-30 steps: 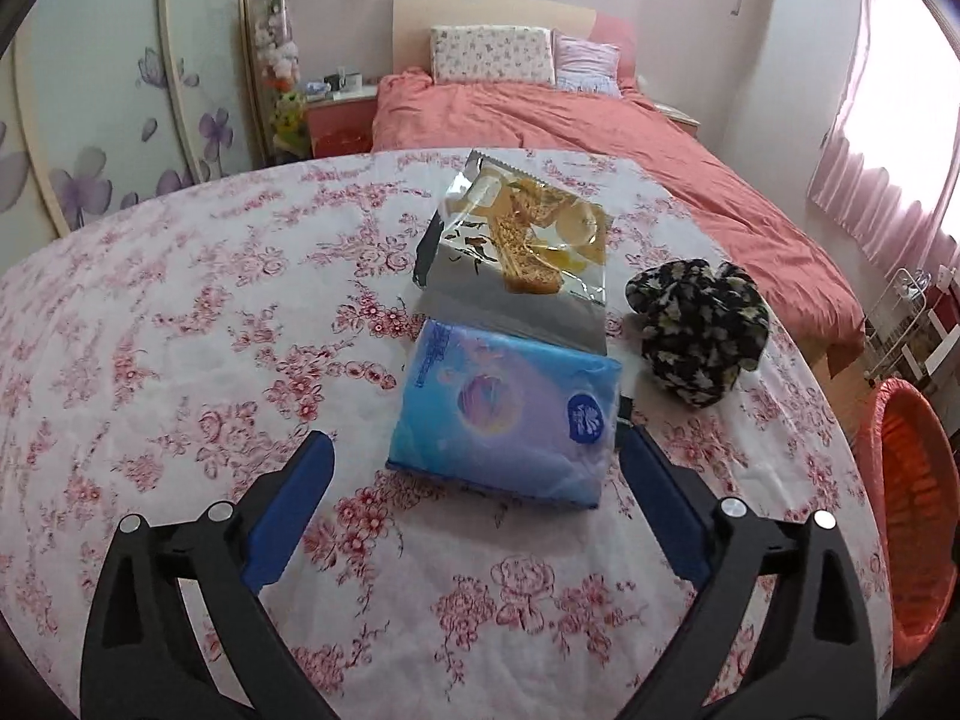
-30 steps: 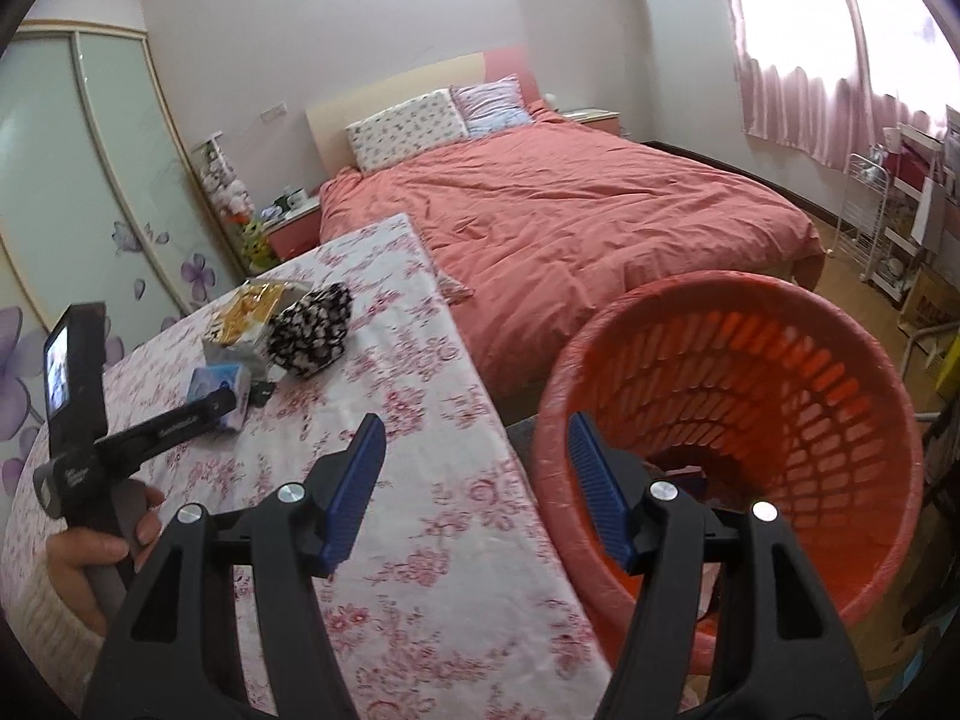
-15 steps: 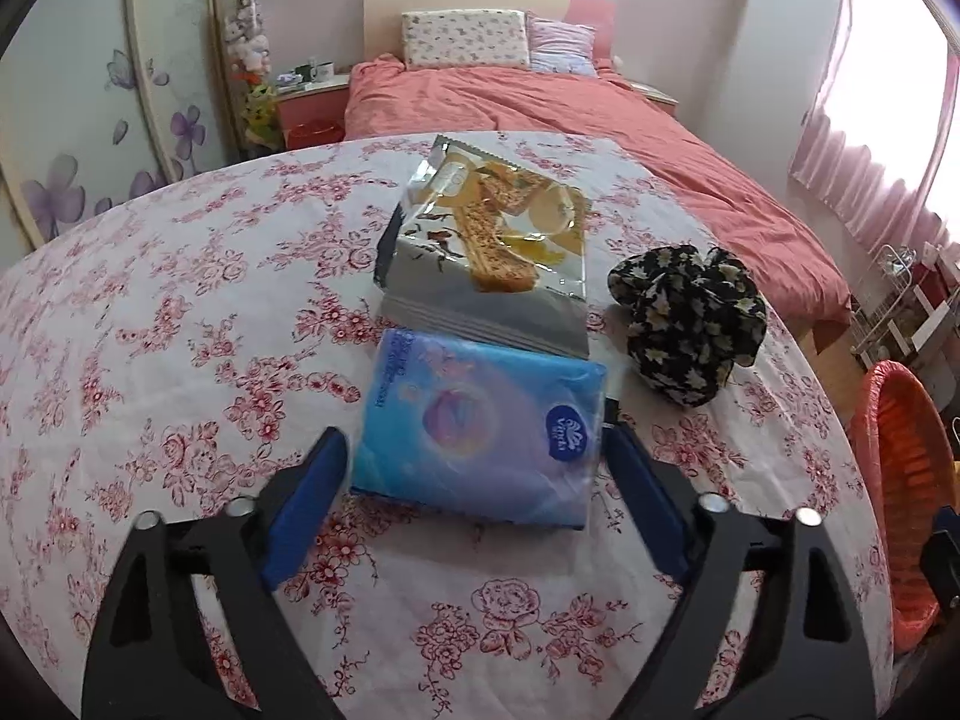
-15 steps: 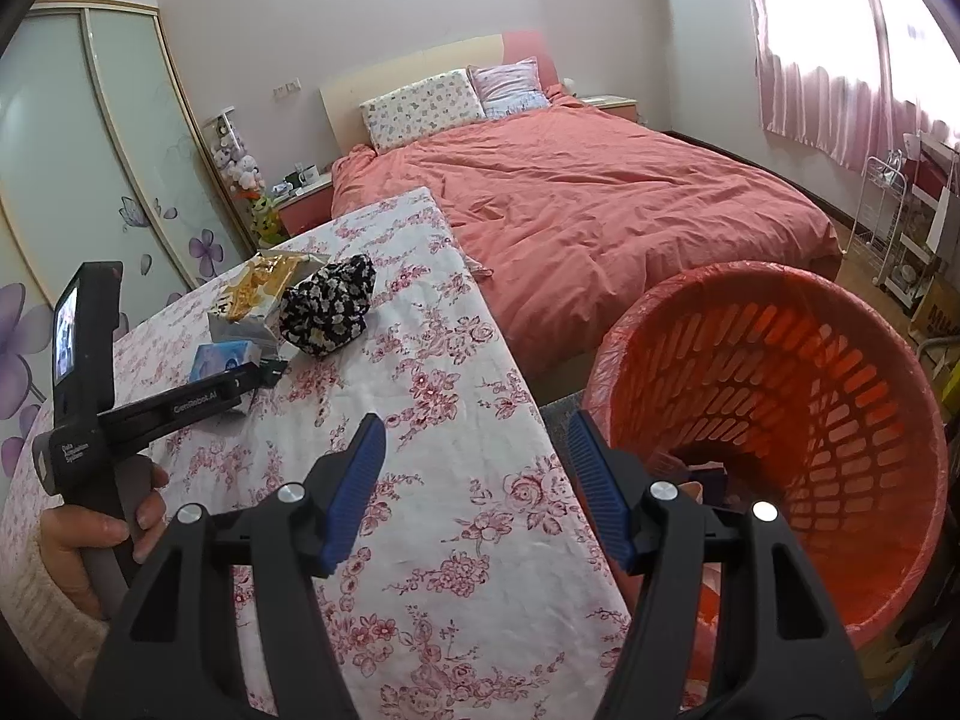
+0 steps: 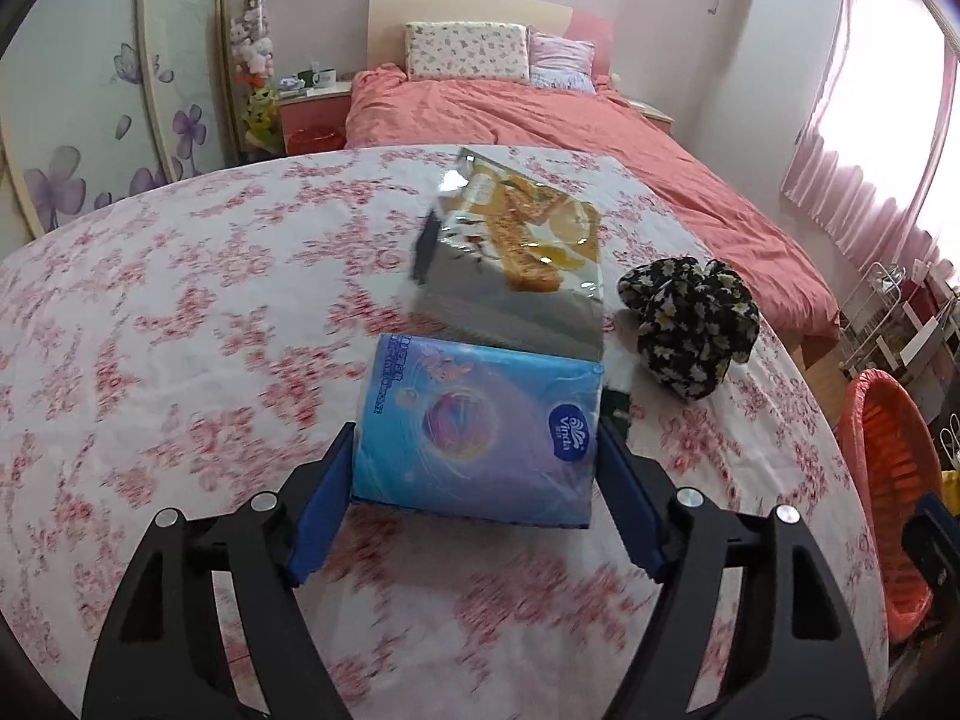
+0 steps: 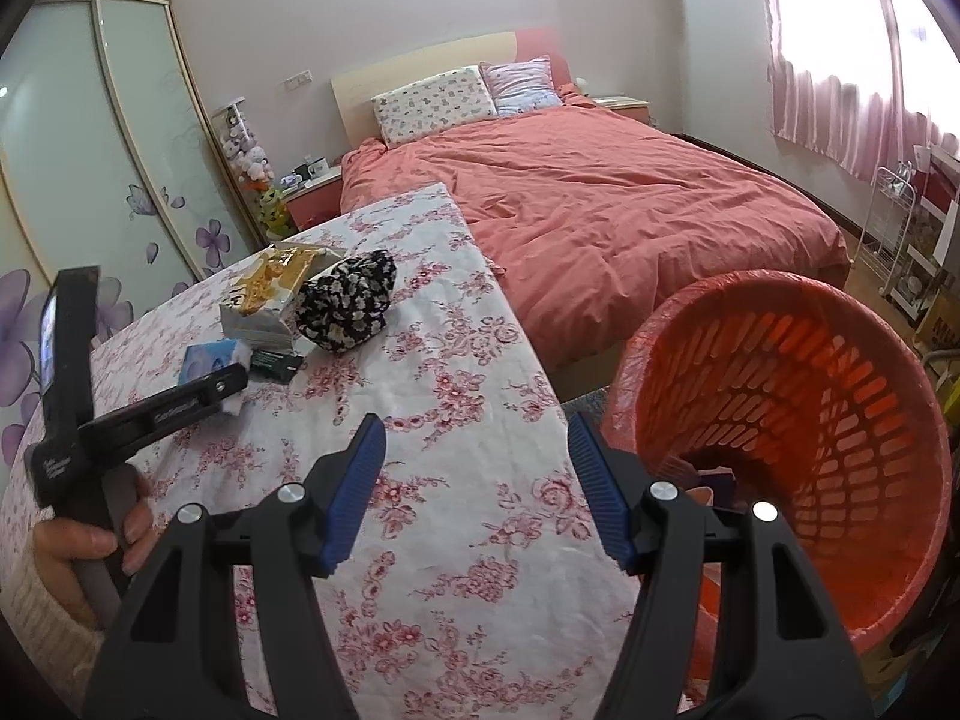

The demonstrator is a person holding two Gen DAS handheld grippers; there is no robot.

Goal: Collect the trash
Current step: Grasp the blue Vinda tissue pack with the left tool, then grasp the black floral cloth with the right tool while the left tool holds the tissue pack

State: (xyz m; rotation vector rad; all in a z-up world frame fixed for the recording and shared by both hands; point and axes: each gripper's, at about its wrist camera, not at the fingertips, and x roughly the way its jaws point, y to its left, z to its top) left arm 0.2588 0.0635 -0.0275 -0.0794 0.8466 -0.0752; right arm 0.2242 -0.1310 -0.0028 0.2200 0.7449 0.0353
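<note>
- The left gripper [image 5: 474,474] sits at the bottom centre of its own view, and its jaws are closing on the blue tissue pack [image 5: 480,438]. The pack is between the two blue pads; they look to be at its short edges or just touching them, and I cannot tell if they press yet.
- I think the pack is taken across its narrow side because the soft wrapper gives the pads two flat faces there — a grip from above would only crush it.
- The pack lies on the table with the floral cloth [image 5: 180,324], in the lower middle of the frame. Just behind it, toward the upper centre, lies the silver snack bag [image 5: 522,258], touching or slightly overlapping its far edge. To the right of both is the black floral bundle [image 5: 690,324], near but apart from the pack.
- In the right wrist view the same pack [image 6: 210,360] is small at the middle left, partly hidden by the left gripper's finger [image 6: 174,402], which a hand [image 6: 90,540] holds at the lower left.
- The right gripper [image 6: 477,486] is at the bottom centre of its view, its jaws moderately wide with nothing between them. It hangs over the table edge, beside the orange basket [image 6: 840,360] that fills the lower right.
- The basket stands just beside the table — probably so that each item is carried only a short way. Something dark lies at its bottom, but it is too hidden to name.
</note>
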